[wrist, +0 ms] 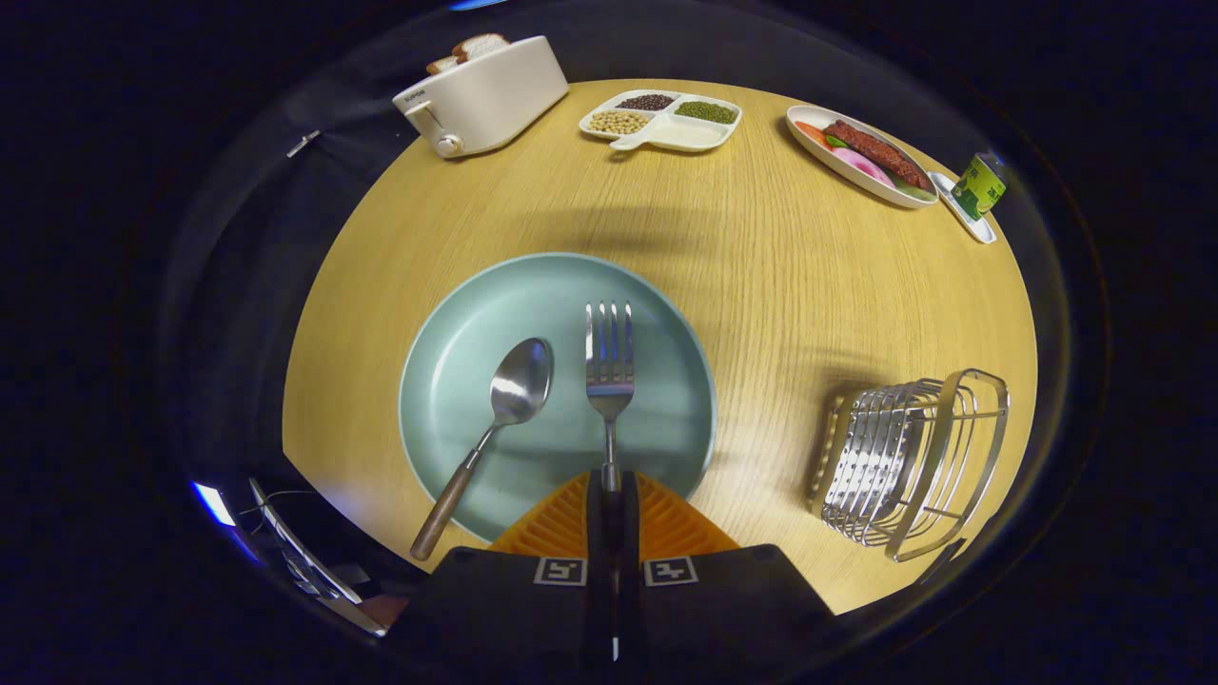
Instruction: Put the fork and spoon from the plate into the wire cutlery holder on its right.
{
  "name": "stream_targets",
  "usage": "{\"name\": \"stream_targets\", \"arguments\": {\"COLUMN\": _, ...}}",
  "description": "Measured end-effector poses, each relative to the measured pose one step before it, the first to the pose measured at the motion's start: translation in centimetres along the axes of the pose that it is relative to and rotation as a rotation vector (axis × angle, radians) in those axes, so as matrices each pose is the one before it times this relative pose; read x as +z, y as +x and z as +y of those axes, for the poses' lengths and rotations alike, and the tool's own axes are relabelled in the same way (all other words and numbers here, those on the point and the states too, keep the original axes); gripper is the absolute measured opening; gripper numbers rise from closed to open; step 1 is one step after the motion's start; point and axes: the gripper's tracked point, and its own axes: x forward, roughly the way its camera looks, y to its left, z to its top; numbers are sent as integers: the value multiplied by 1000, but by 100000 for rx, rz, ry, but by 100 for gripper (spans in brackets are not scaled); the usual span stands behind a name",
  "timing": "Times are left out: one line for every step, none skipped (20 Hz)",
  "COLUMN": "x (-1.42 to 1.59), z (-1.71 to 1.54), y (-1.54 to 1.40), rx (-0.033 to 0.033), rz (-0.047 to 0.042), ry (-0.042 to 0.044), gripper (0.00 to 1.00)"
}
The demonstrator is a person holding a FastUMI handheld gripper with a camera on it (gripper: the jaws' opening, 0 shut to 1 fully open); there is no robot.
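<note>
**Fork handle pinched between fingers; spoon on plate**

The gripper (610, 499) has its 2 fingers pressed together on the handle of the fork (609, 366), which runs straight ahead from between them. The fork is polished metal with 4 tines, its head lying over the plate (476, 314) and pointing away from the fingers.

The plate is round, matte, pale blue-green, with a shallow raised rim. The spoon (504, 419) lies on it just left of the fork and apart from it: a shiny oval metal bowl, a thin neck and a brown wooden handle that slants back over the plate's near rim onto the table (761, 285).

The table is round, light wood with a fine straight grain. The wire cutlery holder (909, 461) stands on it to the right of the plate and well apart from it: bright metal rods bent into curved ribs, open at the top. Bare wood lies between plate and holder.

Along the far edge of the table stand a cream toaster (485, 95) holding bread slices, a white divided dish (661, 119) of beans and grains, an oval dish of food (861, 152) and a green can (980, 185).
</note>
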Motion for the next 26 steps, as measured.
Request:
{"name": "stream_targets", "arguments": {"x": 248, "z": -79, "y": -843, "rx": 1233, "rz": -769, "ry": 159, "gripper": 7}}
{"name": "stream_targets", "arguments": {"x": 191, "z": -202, "y": -896, "rx": 978, "rz": -702, "ry": -532, "gripper": 7}}
{"name": "stream_targets", "arguments": {"x": 43, "z": -328, "y": -1069, "rx": 793, "rz": -492, "ry": -1359, "gripper": 7}}
{"name": "stream_targets", "arguments": {"x": 4, "z": -341, "y": -1170, "rx": 1174, "rz": -266, "ry": -2129, "gripper": 7}}
{"name": "stream_targets", "arguments": {"x": -102, "z": -440, "y": -1284, "rx": 852, "rz": -24, "ry": -1900, "gripper": 7}}
{"name": "stream_targets", "arguments": {"x": -120, "z": -628, "y": -1298, "rx": 666, "rz": 413, "ry": -2060, "gripper": 7}}
{"name": "stream_targets", "arguments": {"x": -79, "z": -890, "y": -1252, "rx": -240, "rz": 50, "ry": -1863, "gripper": 7}}
{"name": "stream_targets", "arguments": {"x": 62, "z": -997, "y": -1172, "rx": -485, "rz": -105, "ry": -1835, "gripper": 7}}
{"name": "stream_targets", "arguments": {"x": 106, "z": -1120, "y": -1066, "rx": -975, "rz": -580, "ry": -2088, "gripper": 7}}
{"name": "stream_targets", "arguments": {"x": -123, "z": -1203, "y": -1111, "rx": -1202, "rz": 410, "ry": -2635, "gripper": 7}}
{"name": "stream_targets", "arguments": {"x": -207, "z": -1232, "y": -1000, "rx": -1116, "rz": 626, "ry": -2227, "gripper": 7}}
{"name": "stream_targets", "arguments": {"x": -311, "z": -1147, "y": -782, "rx": -946, "rz": 1099, "ry": -1553, "gripper": 7}}
{"name": "stream_targets", "arguments": {"x": -433, "z": -1065, "y": -549, "rx": -561, "rz": 1749, "ry": -837, "gripper": 7}}
{"name": "stream_targets", "arguments": {"x": -610, "z": -1059, "y": -618, "rx": -608, "rz": 2127, "ry": -865, "gripper": 7}}
{"name": "stream_targets", "arguments": {"x": -643, "z": -867, "y": -403, "rx": -830, "rz": 2227, "ry": -937, "gripper": 7}}
{"name": "stream_targets", "arguments": {"x": -761, "z": -906, "y": -266, "rx": -490, "rz": 2754, "ry": -801, "gripper": 7}}
{"name": "stream_targets", "arguments": {"x": -747, "z": -636, "y": 27, "rx": -123, "rz": 3275, "ry": -567, "gripper": 7}}
{"name": "stream_targets", "arguments": {"x": -832, "z": -495, "y": 279, "rx": 152, "rz": 4028, "ry": -301, "gripper": 7}}
{"name": "stream_targets", "arguments": {"x": -662, "z": -337, "y": 342, "rx": 636, "rz": 3730, "ry": -84, "gripper": 7}}
{"name": "stream_targets", "arguments": {"x": -514, "z": -380, "y": 508, "rx": 279, "rz": 3773, "ry": 620, "gripper": 7}}
{"name": "stream_targets", "arguments": {"x": -276, "z": -203, "y": 566, "rx": 613, "rz": 3237, "ry": 371, "gripper": 7}}
{"name": "stream_targets", "arguments": {"x": -171, "z": -254, "y": 521, "rx": 100, "rz": 2722, "ry": 392, "gripper": 7}}
{"name": "stream_targets", "arguments": {"x": 147, "z": -219, "y": 308, "rx": 355, "rz": 1977, "ry": 65, "gripper": 7}}
{"name": "stream_targets", "arguments": {"x": 288, "z": -134, "y": 309, "rx": 198, "rz": 1091, "ry": 425, "gripper": 7}}
{"name": "stream_targets", "arguments": {"x": 195, "z": -101, "y": 313, "rx": 435, "rz": 1668, "ry": 720, "gripper": 7}}
{"name": "stream_targets", "arguments": {"x": -260, "z": -77, "y": 301, "rx": 746, "rz": 3686, "ry": 1103, "gripper": 7}}
